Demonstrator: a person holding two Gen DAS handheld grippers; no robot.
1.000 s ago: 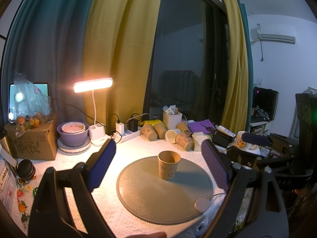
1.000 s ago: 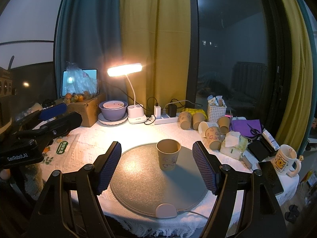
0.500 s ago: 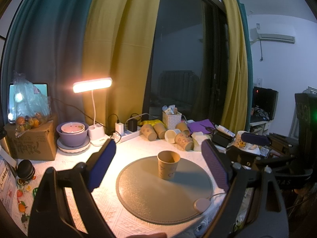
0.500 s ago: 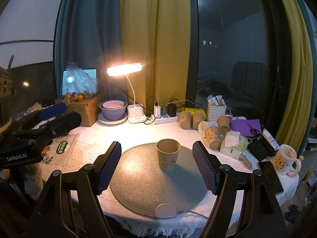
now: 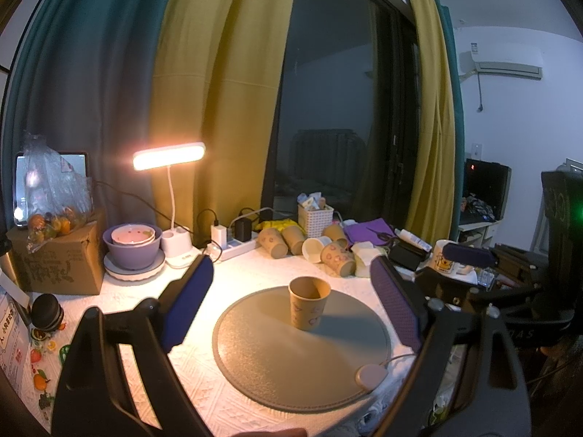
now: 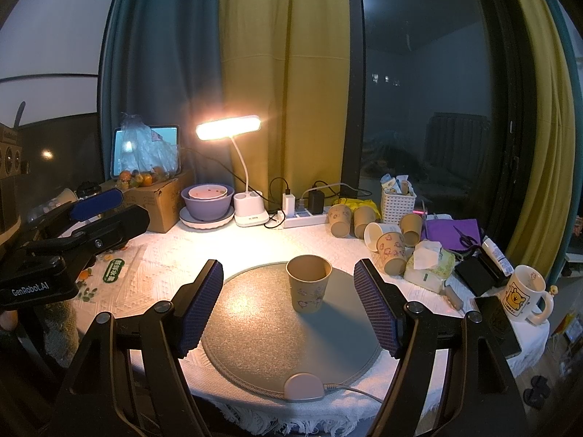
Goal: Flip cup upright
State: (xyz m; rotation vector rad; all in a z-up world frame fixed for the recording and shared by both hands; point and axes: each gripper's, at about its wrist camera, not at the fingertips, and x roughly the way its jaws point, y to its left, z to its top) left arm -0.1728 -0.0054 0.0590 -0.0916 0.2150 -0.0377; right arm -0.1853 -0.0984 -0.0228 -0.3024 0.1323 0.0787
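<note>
The paper cup stands upright, mouth up, near the middle of the frame on the round grey mat, apart from both tools. The right gripper has its jaws spread wide, one pad on each side of the cup and clear of it; the left gripper is likewise spread wide with nothing held. Behind the mat, right of centre, several more paper cups lie tipped beside a white basket and a tissue pack. A lit desk lamp glows at upper centre left, a purple bowl beside it, a cartoon mug at the right edge
</note>
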